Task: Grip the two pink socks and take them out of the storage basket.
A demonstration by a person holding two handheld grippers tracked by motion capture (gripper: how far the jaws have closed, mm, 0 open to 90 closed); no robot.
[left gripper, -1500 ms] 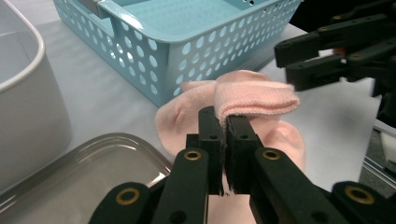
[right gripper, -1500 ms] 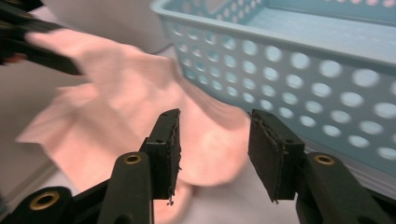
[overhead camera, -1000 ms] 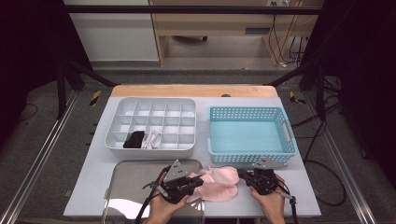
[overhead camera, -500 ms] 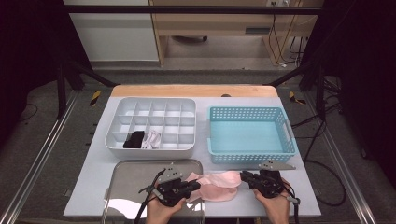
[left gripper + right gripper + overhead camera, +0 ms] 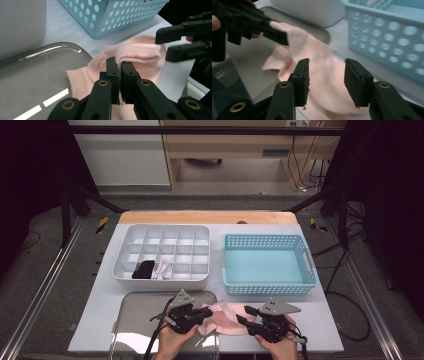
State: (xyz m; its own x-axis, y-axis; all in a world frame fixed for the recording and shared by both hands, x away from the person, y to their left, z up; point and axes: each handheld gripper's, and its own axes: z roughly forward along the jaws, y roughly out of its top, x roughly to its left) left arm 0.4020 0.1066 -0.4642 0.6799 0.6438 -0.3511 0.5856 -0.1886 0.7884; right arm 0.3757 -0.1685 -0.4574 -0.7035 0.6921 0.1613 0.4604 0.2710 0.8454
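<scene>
A fold of the pink sock [image 5: 140, 53] is being pinched between the closed jaws of the left gripper [image 5: 121, 72]. The sock is lying across the edge of the metal tray [image 5: 140, 320] and the table, just before the blue basket [image 5: 267, 290]. The right gripper [image 5: 325, 75] has just been opening; nothing is being pressed by its pads.

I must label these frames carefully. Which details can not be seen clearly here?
- High view: the white item beside the black item in the divided tray is too small to identify.
- Left gripper view: the left hand-held gripper hides the pink cloth under its jaws.
- Right gripper view: the blue basket is blurred and cut off by the edge.
</scene>
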